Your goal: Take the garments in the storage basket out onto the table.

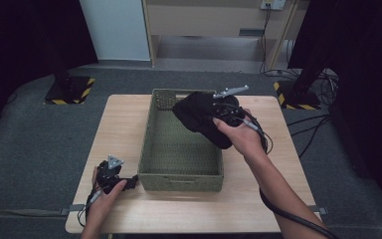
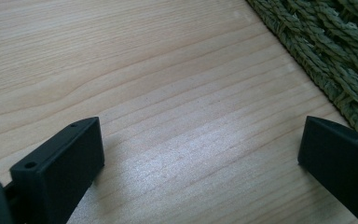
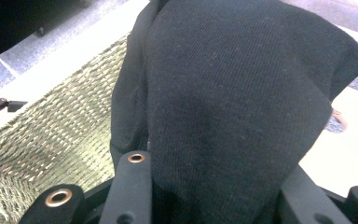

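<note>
Fingers [image 3: 130, 186] of right gripper [image 1: 227, 113] pinching a bunched black cloth [image 1: 201, 117], held above the far right part of the woven basket [image 1: 151, 144]. Fingers [image 2: 60, 172] of left gripper [image 1: 110, 175] spread wide and empty, resting on the bench [image 1: 119, 129] just beside the basket's near left corner. Cloth judged soft, light, limp knit, unlikely to slip or break; best pinched at a gathered fold, since loose edges droop toward the basket floor.
</note>
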### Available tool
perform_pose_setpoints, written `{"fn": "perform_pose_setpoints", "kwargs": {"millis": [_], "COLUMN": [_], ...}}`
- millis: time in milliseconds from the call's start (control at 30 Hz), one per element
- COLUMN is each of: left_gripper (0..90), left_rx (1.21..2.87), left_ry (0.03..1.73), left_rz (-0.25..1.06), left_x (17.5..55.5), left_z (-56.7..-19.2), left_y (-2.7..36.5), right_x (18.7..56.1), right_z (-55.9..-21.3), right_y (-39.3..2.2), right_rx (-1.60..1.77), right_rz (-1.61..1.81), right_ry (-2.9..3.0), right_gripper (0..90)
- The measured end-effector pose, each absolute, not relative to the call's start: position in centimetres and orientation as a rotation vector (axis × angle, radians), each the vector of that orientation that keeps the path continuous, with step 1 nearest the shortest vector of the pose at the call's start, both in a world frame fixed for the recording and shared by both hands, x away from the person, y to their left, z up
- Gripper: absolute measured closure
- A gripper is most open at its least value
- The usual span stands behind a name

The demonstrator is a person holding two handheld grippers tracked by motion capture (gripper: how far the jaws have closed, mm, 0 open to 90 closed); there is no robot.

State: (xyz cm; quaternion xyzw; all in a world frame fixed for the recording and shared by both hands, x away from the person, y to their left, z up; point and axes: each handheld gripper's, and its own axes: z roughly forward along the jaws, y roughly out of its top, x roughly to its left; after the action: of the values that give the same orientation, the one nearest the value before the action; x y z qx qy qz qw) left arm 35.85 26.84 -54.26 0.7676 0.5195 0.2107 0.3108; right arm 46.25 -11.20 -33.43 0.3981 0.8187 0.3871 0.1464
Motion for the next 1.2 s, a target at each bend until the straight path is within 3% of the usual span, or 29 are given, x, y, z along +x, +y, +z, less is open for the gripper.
{"fn": "perform_pose_setpoints", "kwargs": {"millis": [1200], "left_gripper": [0.0], "left_rx": [2.030], "left_ry": [1.371], "left_rz": [0.556], "left_x": [35.9], "left_z": [-54.2], "left_y": [26.9], "right_x": [46.1], "right_z": [-33.2], "right_y": [-18.6], "right_rx": [1.296], "right_rz": [1.127], "right_ry": [2.230], "right_gripper": [67.3]}}
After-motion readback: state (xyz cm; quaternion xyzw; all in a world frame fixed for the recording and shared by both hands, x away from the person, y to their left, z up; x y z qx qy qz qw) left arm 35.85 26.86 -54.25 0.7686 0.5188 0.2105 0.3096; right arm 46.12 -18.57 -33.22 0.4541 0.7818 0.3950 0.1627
